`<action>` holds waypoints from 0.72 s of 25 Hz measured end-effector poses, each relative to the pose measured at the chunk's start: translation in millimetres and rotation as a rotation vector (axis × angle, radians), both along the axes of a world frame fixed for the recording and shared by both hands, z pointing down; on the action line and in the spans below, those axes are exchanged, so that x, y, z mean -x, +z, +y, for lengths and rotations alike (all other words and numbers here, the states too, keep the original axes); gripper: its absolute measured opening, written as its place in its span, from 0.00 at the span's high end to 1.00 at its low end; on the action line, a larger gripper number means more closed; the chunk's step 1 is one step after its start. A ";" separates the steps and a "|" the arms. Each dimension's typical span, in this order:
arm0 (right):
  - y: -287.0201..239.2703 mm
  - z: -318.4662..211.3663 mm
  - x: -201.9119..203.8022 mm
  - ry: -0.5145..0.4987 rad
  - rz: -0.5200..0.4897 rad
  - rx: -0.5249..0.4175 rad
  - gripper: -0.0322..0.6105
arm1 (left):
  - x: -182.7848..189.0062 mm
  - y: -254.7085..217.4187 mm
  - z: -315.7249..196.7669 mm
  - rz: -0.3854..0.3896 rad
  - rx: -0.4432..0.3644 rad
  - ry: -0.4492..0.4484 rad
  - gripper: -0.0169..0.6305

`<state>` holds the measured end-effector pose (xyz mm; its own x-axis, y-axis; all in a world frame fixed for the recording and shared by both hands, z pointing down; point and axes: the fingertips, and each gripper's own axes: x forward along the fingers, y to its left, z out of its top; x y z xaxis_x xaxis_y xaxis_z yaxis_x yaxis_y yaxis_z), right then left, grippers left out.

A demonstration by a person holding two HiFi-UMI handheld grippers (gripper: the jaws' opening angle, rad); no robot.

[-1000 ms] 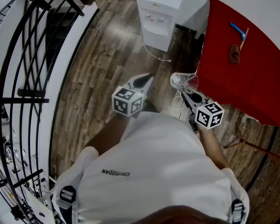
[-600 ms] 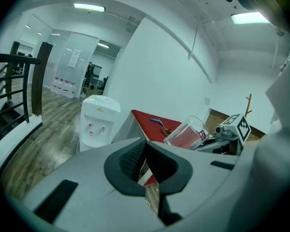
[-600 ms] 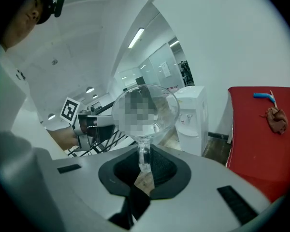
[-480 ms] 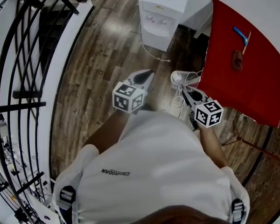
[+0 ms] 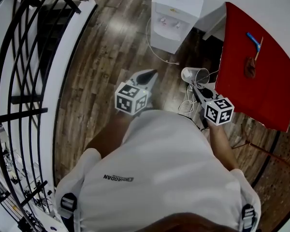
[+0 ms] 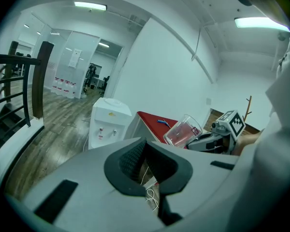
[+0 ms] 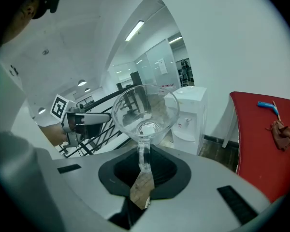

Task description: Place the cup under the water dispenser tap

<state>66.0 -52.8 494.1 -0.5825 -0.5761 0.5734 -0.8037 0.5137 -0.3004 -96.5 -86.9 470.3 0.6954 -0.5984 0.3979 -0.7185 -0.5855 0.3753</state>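
The white water dispenser (image 5: 176, 13) stands on the wood floor ahead, with its taps on the front face. A clear glass cup (image 5: 194, 75) with a handle hangs in the air short of it, beside the red table. My right gripper (image 5: 198, 87) is shut on the cup's handle (image 7: 143, 156), and the cup (image 7: 145, 112) tilts mouth toward the camera. In the right gripper view the dispenser (image 7: 191, 115) shows behind it. My left gripper (image 5: 147, 76) is held to the cup's left with its jaws together on nothing. The left gripper view shows the cup (image 6: 182, 132) and the dispenser (image 6: 106, 122).
A red table (image 5: 258, 66) stands at the right with a blue tool (image 5: 253, 39) and a brown cloth (image 5: 250, 67) on it. A black stair railing (image 5: 19, 81) runs down the left. White cable (image 5: 186, 105) lies on the floor below the cup.
The right gripper has carried the cup a little forward toward the dispenser. The left gripper has moved only slightly forward, and the whole view has shifted with the person.
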 end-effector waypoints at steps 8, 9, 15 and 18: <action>5.2 -10.9 34.6 0.020 -0.013 0.018 0.88 | 43.9 9.3 -5.6 0.004 0.005 -0.020 0.98; 6.1 -10.5 38.2 0.015 -0.010 0.022 0.88 | 48.2 9.7 -3.6 0.007 0.005 -0.026 0.98; 13.6 -14.4 50.8 -0.007 0.007 0.034 0.88 | 72.8 14.4 4.5 0.018 0.010 -0.083 0.98; 15.8 -17.9 56.3 -0.021 0.015 0.038 0.88 | 83.4 14.0 8.3 0.021 0.008 -0.110 0.98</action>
<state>9.8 -70.7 509.9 -0.5855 -0.5417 0.6031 -0.7974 0.5187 -0.3083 -179.9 -78.6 484.3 0.6343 -0.6680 0.3892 -0.7700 -0.5006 0.3956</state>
